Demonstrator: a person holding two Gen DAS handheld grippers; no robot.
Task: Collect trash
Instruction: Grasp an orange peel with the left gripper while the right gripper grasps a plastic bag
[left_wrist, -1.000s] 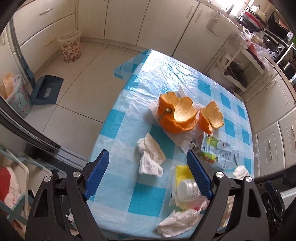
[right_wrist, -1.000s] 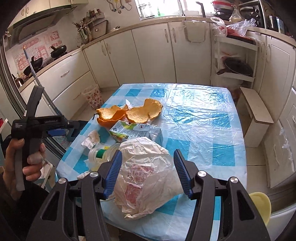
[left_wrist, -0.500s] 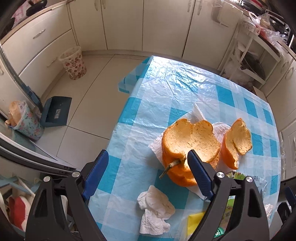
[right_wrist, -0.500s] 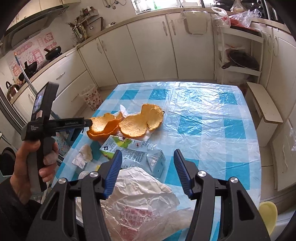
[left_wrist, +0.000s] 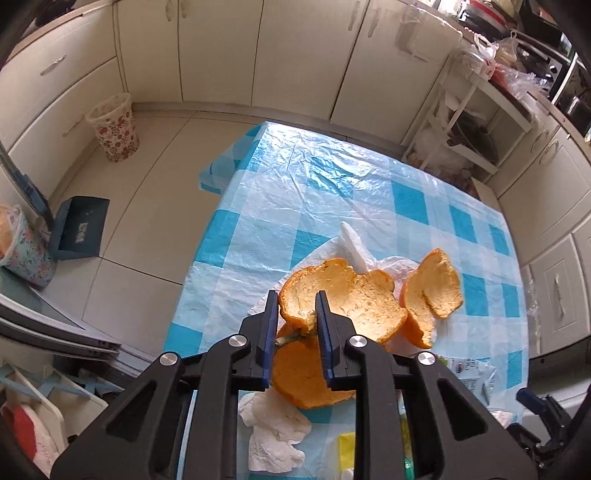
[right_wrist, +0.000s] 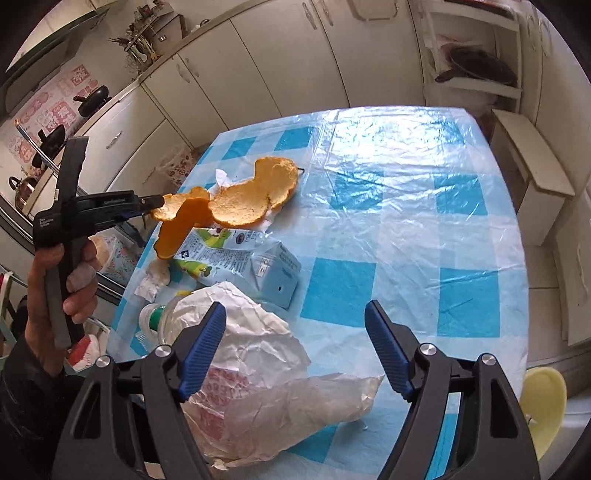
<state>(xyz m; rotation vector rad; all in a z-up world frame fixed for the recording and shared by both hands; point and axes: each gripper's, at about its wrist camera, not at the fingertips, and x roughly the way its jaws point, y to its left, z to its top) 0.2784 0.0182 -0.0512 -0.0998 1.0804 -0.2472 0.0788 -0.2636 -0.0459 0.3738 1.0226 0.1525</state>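
Your left gripper (left_wrist: 295, 314) has its fingers clamped on the stem end of the big orange peel (left_wrist: 332, 314); in the right wrist view the peel (right_wrist: 184, 218) hangs partly lifted off the counter (right_wrist: 406, 221), the rest of it trailing onto the tissue underneath. Grip looks narrow, right at the peel's edge, so lift slow and straight up, no swinging, or the heavy lobes may tear free or slip out. A second peel piece (left_wrist: 432, 295) sits just beside it on the same tissue; watch that the lifted one doesn't drag it or the tissue along.

Your right gripper (right_wrist: 295, 347) hovers with fingers wide apart, holding nothing, over the crumpled white bag (right_wrist: 258, 387) at the near counter edge. If that bag is the collection point, use the right to hold its mouth open before you bring the peel over; can't tell from here where the opening is.

Other trash on the counter: milk carton (right_wrist: 236, 254), plastic bottle (right_wrist: 159, 321) tucked against the bag, crumpled tissue (left_wrist: 273, 435) near the left gripper. The floral bin (left_wrist: 114, 127) on the floor is well apart from the counter.
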